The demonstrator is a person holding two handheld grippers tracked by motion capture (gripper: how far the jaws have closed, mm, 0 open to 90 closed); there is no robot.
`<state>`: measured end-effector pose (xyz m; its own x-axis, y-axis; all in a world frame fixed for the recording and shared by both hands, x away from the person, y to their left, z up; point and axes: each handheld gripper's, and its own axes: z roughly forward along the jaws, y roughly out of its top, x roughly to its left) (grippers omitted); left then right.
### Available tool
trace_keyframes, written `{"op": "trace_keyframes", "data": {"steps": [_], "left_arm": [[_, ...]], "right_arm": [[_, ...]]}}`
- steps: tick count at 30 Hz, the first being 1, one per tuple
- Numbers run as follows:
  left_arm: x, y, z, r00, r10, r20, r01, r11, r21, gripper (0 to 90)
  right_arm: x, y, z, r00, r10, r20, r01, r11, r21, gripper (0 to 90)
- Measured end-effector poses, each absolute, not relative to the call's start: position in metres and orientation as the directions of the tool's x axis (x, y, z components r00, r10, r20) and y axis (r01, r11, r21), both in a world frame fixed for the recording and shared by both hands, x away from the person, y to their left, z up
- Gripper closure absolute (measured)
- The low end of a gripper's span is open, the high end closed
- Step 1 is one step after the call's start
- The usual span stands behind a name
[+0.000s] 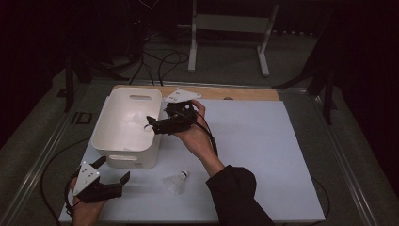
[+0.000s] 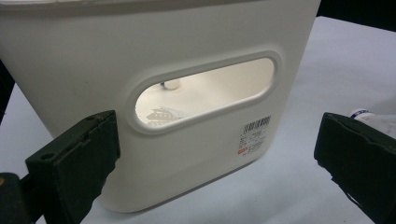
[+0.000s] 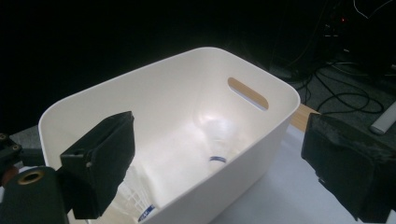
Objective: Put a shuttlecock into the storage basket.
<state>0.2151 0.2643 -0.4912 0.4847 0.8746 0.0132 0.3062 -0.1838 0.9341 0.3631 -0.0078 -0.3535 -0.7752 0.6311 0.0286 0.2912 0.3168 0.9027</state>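
A white bin (image 1: 123, 149) stands at the left of the white mat. My right gripper (image 1: 150, 123) hovers over the bin's right rim, open, with nothing between its jaws. In the right gripper view the right gripper (image 3: 219, 154) looks down into the bin (image 3: 163, 93), where one shuttlecock (image 3: 219, 140) lies near the far wall and another (image 3: 137, 205) at the near corner. A third shuttlecock (image 1: 177, 182) lies on the mat in front of the bin. My left gripper (image 1: 114, 169) rests open near the bin's front wall (image 2: 93, 56), facing its handle slot (image 2: 205, 93).
The white mat (image 1: 263, 150) covers a wooden table whose back edge (image 1: 244, 93) shows. A white stand (image 1: 230, 23) and cables (image 1: 160, 61) lie on the floor beyond. Metal rails run along both table sides. The person's dark sleeve (image 1: 235, 193) crosses the front.
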Motion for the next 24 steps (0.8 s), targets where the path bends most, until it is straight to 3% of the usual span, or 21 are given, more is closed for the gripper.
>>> {"op": "trace_keyframes", "data": {"steps": [24], "left_arm": [[0.215,0.264,-0.491,0.485,0.875,0.010,0.306,-0.180,0.935,1.1]], "right_arm": [[0.358,-0.028,-0.358,-0.756,0.654,-0.028,0.285,0.367,0.885,8.7]]}}
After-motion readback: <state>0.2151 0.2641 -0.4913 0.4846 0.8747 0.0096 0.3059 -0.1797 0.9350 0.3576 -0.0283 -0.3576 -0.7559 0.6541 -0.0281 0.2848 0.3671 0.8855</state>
